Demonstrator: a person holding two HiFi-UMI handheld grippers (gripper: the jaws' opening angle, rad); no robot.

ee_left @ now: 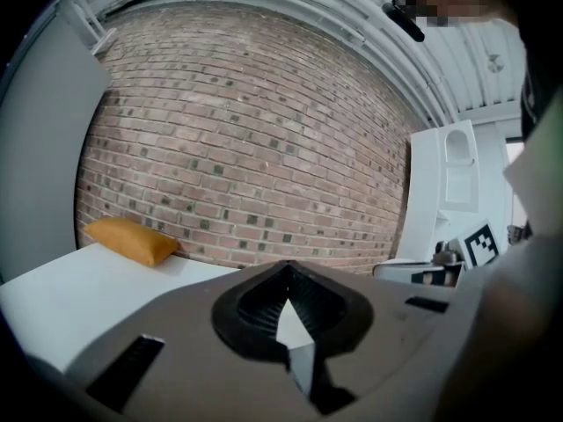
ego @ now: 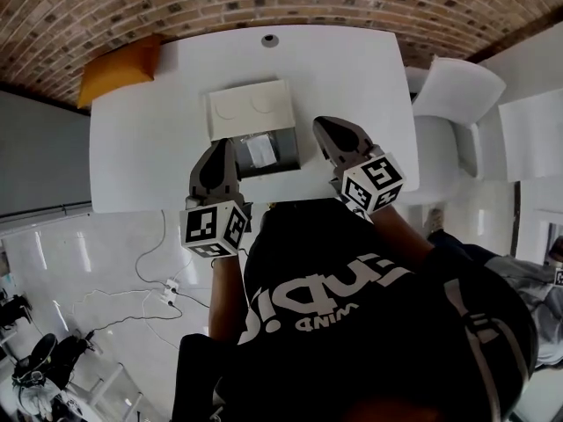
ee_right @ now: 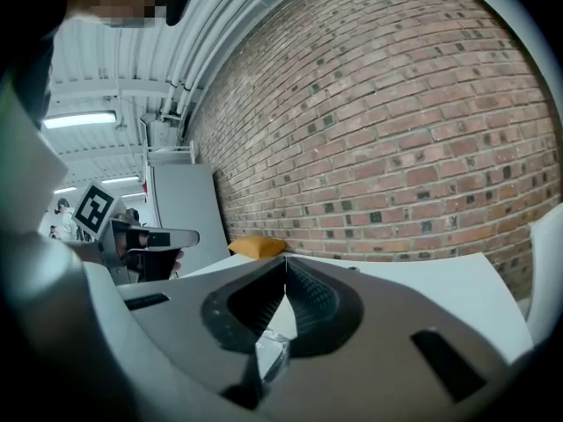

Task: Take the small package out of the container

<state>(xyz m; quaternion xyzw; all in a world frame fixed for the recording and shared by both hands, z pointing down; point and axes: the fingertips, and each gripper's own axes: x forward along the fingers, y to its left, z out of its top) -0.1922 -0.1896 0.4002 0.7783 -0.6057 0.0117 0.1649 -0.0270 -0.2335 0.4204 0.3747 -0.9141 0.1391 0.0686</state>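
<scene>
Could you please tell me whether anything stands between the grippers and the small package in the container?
From above, nothing visible does. The lid is swung open behind the container, the package lies uncovered inside, and the left gripper and right gripper sit shut beside it.

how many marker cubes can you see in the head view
2. One marker cube is on the left gripper, whose jaws sit left of the container. The other is on the right gripper, right of the container. None appears hidden.
</scene>
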